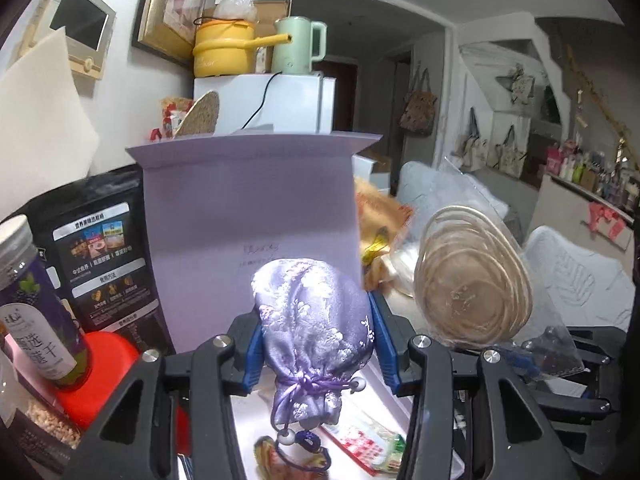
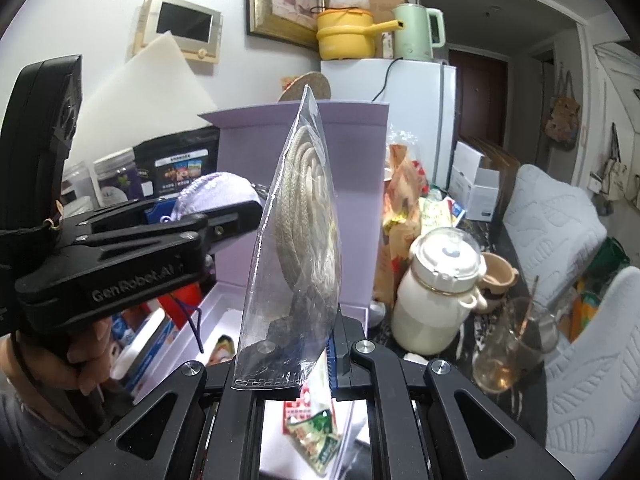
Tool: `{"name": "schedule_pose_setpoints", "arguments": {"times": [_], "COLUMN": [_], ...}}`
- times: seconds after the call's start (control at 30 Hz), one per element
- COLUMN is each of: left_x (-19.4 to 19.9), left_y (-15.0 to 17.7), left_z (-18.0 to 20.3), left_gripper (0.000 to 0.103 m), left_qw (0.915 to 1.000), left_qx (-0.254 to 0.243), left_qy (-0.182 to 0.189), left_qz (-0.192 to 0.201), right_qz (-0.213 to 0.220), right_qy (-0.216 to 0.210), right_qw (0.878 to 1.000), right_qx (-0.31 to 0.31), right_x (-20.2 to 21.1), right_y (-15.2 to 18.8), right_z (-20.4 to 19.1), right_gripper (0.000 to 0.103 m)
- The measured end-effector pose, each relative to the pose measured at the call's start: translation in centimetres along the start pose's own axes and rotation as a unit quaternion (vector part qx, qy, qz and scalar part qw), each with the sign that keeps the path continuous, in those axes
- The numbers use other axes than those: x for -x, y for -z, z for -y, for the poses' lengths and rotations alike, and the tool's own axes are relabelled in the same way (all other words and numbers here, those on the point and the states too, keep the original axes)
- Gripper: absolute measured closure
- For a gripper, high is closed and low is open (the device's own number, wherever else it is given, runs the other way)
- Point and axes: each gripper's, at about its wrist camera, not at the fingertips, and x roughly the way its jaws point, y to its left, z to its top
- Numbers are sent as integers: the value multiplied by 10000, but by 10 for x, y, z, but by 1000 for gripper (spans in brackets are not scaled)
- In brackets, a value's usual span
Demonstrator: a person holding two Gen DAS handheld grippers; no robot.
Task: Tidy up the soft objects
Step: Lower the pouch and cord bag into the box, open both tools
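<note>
My left gripper (image 1: 316, 344) is shut on a lilac brocade drawstring pouch (image 1: 316, 320), its blue pads pressing both sides; the cord and beads hang below. My right gripper (image 2: 316, 356) is shut on the lower edge of a clear plastic bag of coiled cream rope (image 2: 304, 216), held upright. That rope bag (image 1: 472, 276) shows to the right in the left wrist view. Both hover over an open lilac box (image 1: 248, 200) with its lid standing up; the box floor (image 2: 224, 320) holds small packets. The left gripper with the pouch (image 2: 216, 196) sits left of the bag.
Jars (image 1: 36, 312) and a black food pouch (image 1: 108, 260) crowd the left of the box. A white lidded pot (image 2: 436, 296), a glass (image 2: 516, 344) and snack bags (image 2: 404, 208) stand to the right. A white fridge (image 2: 416, 96) rises behind, white cushioned chairs (image 2: 560, 216) at right.
</note>
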Motion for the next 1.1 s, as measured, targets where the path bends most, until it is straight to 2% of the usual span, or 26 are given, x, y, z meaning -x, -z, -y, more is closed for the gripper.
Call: {"name": "schedule_pose_setpoints", "arguments": {"times": [0.2,0.4,0.73,1.1], "left_x": [-31,-56,-87,-126], "left_y": [9,21,37,58], "left_z": [-3,2,5,1], "left_gripper": [57,57,57,57], "left_qw": [9986,9963,9907,9780], "left_qx": [-61,-170,-150,-65], "left_qy": [-344,-456,-359,-453], "left_qz": [-390,-711,-1302,-2033], "right_qz": [-277,-599,-1285,-1775], "right_qy": [-99,-106,-195,-241], "right_qw": [9995,9981,9915,9835], "right_qx": [-63,-111,-115,-235], "right_x": [-33,-57,-91,-114], "right_y": [5,15,37,52], "right_z": [6,14,17,24], "right_gripper": [94,94,94,93]}}
